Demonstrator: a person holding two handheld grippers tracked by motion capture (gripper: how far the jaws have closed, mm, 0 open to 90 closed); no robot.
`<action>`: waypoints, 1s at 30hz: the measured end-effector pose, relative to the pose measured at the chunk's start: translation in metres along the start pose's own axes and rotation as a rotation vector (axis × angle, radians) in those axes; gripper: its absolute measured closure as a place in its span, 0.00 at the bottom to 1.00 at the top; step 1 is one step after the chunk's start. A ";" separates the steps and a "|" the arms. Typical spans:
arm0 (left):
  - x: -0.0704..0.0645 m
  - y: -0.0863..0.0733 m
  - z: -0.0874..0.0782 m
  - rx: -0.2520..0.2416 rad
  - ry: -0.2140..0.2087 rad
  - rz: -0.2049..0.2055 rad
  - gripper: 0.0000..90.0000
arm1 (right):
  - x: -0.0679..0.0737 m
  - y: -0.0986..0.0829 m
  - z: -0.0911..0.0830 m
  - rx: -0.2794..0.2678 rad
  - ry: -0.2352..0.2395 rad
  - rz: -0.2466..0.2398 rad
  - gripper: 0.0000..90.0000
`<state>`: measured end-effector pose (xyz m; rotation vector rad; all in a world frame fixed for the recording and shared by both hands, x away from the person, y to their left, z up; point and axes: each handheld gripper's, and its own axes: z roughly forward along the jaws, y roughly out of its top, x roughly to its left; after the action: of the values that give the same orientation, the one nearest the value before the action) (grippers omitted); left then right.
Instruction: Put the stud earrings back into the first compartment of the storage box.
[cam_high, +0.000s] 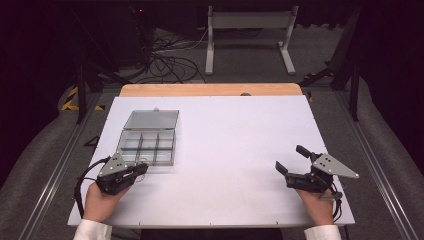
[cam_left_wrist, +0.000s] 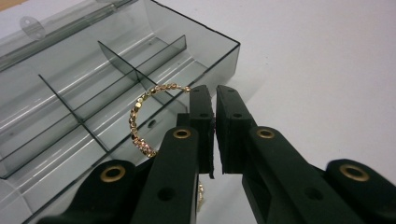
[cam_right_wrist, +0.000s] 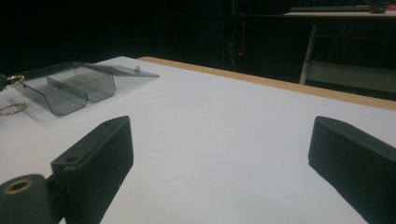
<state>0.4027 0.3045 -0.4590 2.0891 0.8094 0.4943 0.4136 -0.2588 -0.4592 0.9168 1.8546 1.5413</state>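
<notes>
On the white counter (cam_high: 225, 150) a smoke-grey clear plastic organizer box (cam_high: 148, 137) sits toward ten o'clock from the counter's middle, its lid (cam_high: 152, 119) swung open and lying flat on the far side. Thin dividers split the tray into several compartments, and those that can be seen hold nothing.

The left tongs (cam_high: 139, 170) rest at about eight o'clock on the counter, held in the person's left hand (cam_high: 102, 197), with their tips just at the box's near edge. In the left gripper view the left tongs (cam_left_wrist: 214, 100) are drawn nearly together, with only a thin slit between the pads, and pinch a gold beaded bracelet (cam_left_wrist: 142, 116). The bracelet loops out from the jaw tips toward nine o'clock in that view, hanging over the box's near wall and the nearest compartments. A little more of the chain shows below the jaws.

The right tongs (cam_high: 289, 159) lie at about four o'clock on the counter, well apart from the box, in the person's right hand (cam_high: 317, 202). Their jaws stand wide apart and hold nothing; in the right gripper view the right tongs (cam_right_wrist: 219, 154) frame bare counter, with the box at ten o'clock in the distance.
</notes>
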 end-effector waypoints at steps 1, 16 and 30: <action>0.002 0.001 0.000 -0.001 -0.002 -0.002 0.96 | 0.000 0.000 0.000 0.003 -0.001 -0.002 0.08; 0.023 0.009 -0.004 -0.018 0.047 -0.073 0.95 | 0.002 -0.001 0.006 0.064 0.006 -0.007 0.04; 0.047 0.021 0.000 -0.003 0.126 -0.113 0.95 | 0.003 -0.003 0.010 0.082 0.021 -0.010 0.02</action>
<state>0.4445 0.3280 -0.4395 2.0125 0.9930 0.5689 0.4186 -0.2508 -0.4640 0.9304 1.9464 1.4838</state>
